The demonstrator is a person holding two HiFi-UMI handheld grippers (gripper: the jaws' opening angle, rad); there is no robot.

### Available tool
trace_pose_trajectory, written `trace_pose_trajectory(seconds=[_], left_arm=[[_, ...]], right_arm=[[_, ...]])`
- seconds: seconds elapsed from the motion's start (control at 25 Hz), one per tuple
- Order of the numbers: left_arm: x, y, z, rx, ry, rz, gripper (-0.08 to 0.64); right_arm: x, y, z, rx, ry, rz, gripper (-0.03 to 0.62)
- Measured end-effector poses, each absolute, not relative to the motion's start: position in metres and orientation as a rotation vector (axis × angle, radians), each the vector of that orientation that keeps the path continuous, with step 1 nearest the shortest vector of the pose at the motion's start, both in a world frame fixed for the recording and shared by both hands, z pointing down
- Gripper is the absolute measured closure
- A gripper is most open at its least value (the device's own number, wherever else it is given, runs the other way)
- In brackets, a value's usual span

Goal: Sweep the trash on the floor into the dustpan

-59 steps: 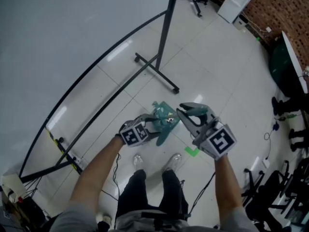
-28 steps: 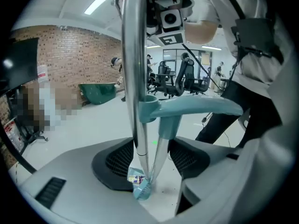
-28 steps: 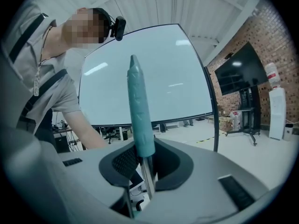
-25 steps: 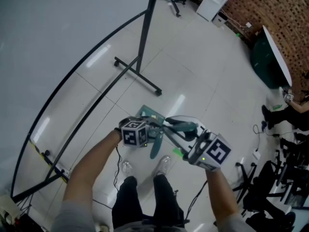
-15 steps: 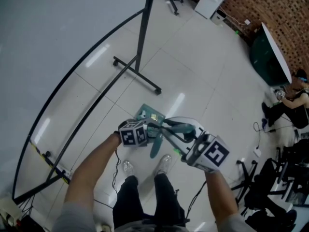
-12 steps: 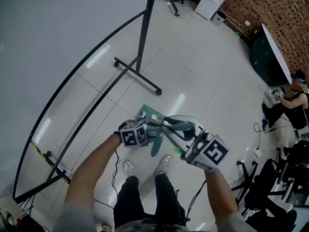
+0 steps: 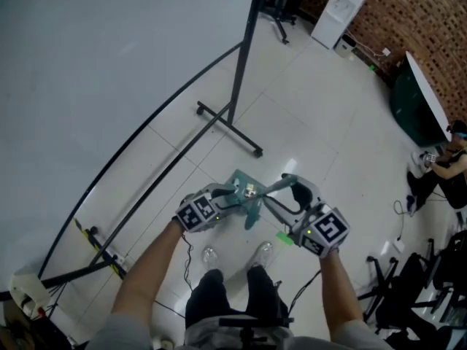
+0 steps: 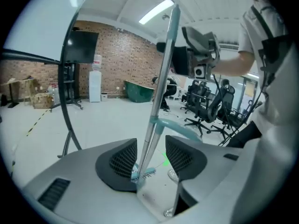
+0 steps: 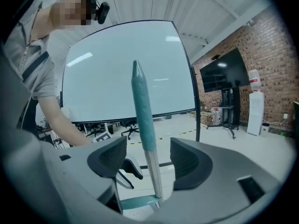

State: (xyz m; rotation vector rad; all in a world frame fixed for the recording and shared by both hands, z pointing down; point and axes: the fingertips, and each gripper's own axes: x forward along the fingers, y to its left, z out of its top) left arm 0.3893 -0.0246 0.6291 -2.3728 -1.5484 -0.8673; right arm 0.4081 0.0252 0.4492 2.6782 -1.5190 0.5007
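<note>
A teal dustpan lies on the white floor by my feet, with small bits in it. Two silver poles and the teal brush head run between the pads of my left gripper. Its jaws have just been closing; the poles sit near the left pad with a gap to the right one. My left gripper is beside the dustpan. The broom's teal grip stands upright between the jaws of my right gripper, which have just been opening; both pads are clear of it. My right gripper is right of the dustpan.
A black-framed white screen on a wheeled foot stands ahead and to the left. Office chairs, a green table and a seated person are at the right. A green tape mark is by my right shoe.
My right gripper's jaws have spread apart and let go of the broom handle. My left gripper has risen and rolled beside the dustpan. The head view has shifted.
</note>
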Motion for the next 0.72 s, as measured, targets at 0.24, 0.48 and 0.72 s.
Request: trace_pose_trajectory(seconds=[0.24,0.48,0.72], left_arm=[[0.371,-0.051,0.561,-2.595,-1.250,-0.809,0.557],[0.335,-0.019,0.494,-2.872,-0.975,-0.661,0.557],[0.310,0.031,0.438,-3.044,-0.640,-0.488,0.557]], right_arm=[[0.397,0.076,0.413,2.789,-1.462,0.458,0.313],[0.368,0.124,0.379,2.796,-1.566,0.305,0.402],[0.341,0.136,0.376,2.632,-1.808,0.190,0.551]])
